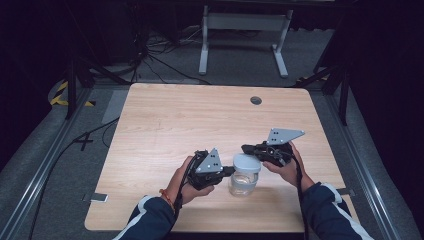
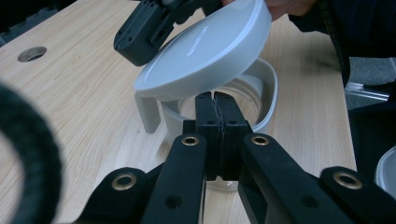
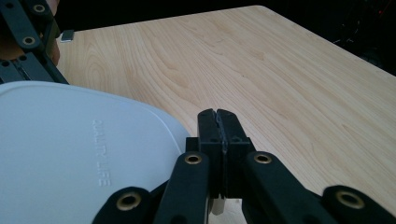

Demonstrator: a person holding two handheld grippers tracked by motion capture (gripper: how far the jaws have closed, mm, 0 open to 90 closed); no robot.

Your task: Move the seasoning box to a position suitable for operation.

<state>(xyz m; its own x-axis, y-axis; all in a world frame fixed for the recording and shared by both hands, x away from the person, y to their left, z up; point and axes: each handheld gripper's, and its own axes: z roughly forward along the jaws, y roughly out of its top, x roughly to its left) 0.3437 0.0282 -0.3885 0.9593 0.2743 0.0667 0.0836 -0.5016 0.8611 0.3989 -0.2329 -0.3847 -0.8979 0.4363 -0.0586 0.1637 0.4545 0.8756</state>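
Note:
A clear glass jar (image 1: 243, 182) stands near the front of the wooden table (image 1: 200, 115). Its pale grey lid (image 1: 246, 163) is tilted up off the jar's white rim (image 2: 267, 88). My right gripper (image 1: 246, 149) is shut on the lid's far edge; its jaws (image 3: 217, 114) pinch a small white tab beside the lid (image 3: 70, 154). My left gripper (image 1: 232, 171) is shut, its tips (image 2: 215, 100) over the jar's near rim under the raised lid (image 2: 205, 46). I see nothing between them.
A round cable hole (image 1: 256, 100) sits at the table's far side. A grey tag (image 1: 99, 197) lies at the front left edge. Behind the table stand a white desk frame (image 1: 245, 30) and floor cables (image 1: 160, 60).

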